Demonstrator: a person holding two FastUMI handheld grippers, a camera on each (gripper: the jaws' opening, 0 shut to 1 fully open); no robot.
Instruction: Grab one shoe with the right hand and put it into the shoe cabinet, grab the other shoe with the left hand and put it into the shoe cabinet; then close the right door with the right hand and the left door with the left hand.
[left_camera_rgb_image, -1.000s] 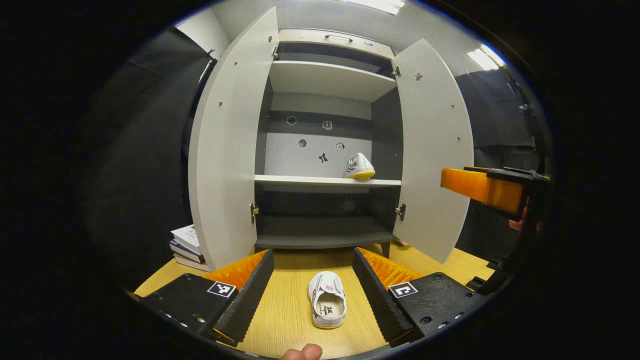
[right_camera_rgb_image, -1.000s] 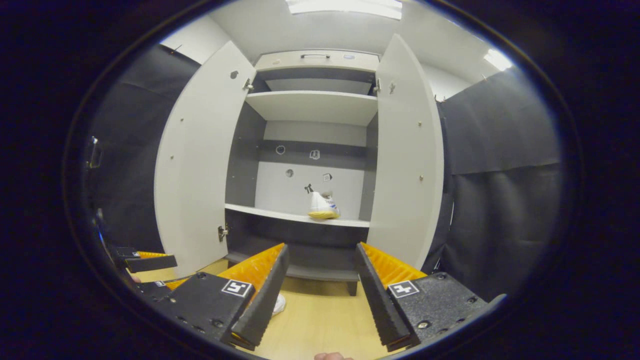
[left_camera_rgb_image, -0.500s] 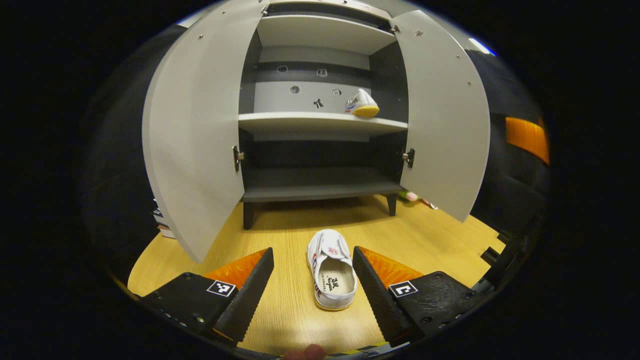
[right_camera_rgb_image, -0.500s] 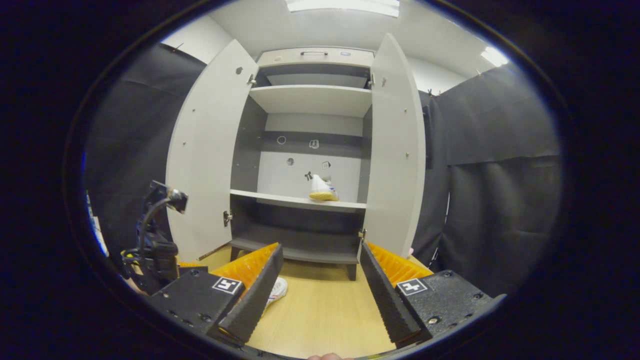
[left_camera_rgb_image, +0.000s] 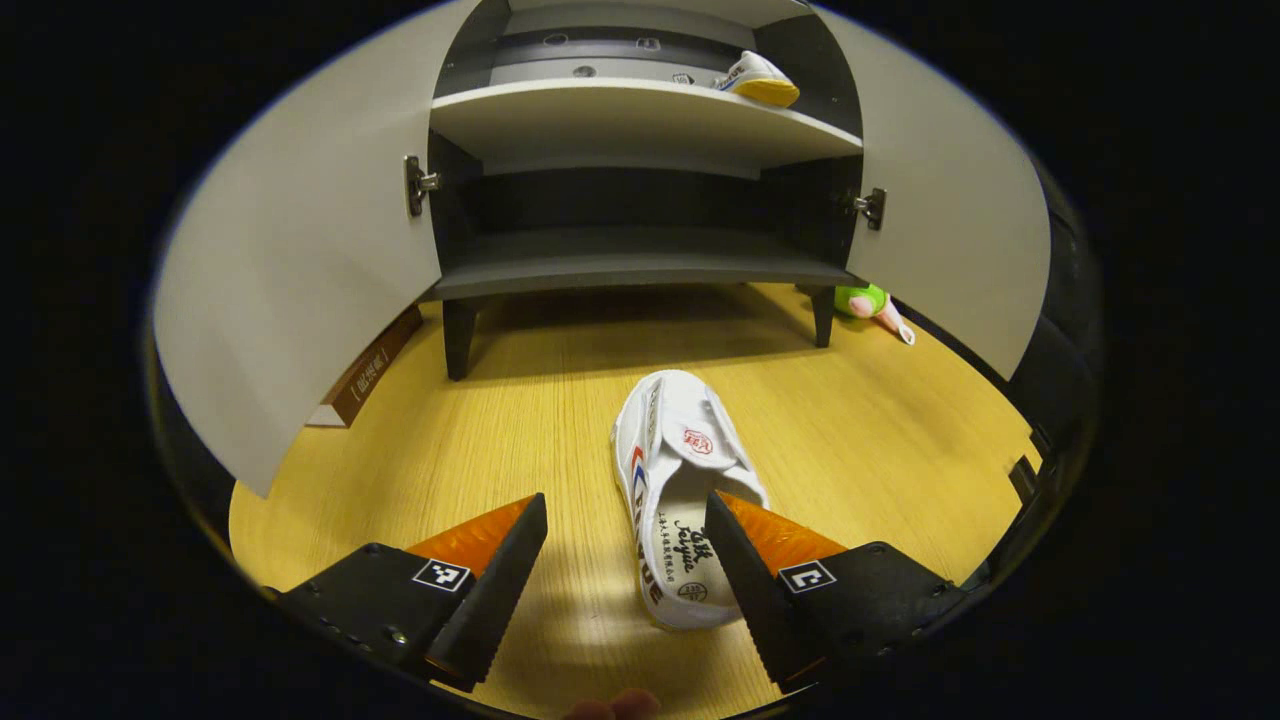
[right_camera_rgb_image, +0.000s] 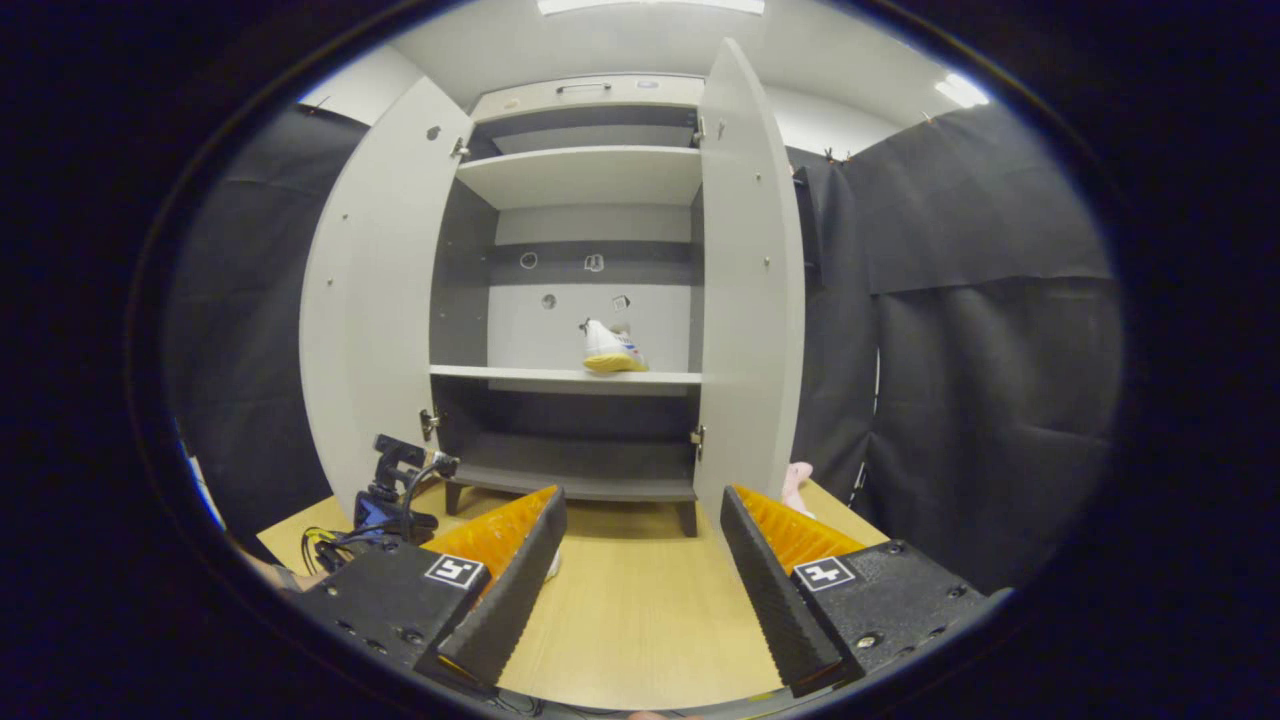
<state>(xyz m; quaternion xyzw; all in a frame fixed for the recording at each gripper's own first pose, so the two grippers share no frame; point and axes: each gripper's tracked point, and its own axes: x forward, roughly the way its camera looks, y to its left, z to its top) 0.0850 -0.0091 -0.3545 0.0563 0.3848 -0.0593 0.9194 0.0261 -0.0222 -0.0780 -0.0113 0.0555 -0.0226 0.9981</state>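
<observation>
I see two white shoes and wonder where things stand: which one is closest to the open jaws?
The shoe on the floor, lying in front of the cabinet between the left gripper jaws. The other shoe already sits on the cabinet's middle shelf.

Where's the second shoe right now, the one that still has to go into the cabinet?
In the left gripper view, the shoe lies on the wooden floor before the open cabinet, heel between the open left claw's fingers, nearer the view's right one.

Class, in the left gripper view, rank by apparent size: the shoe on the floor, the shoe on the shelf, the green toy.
1. Shoe on the floor, largest, though nearest the camera.
2. Shoe on the shelf and green toy look alike; both lie farther off, so unranked.
</observation>
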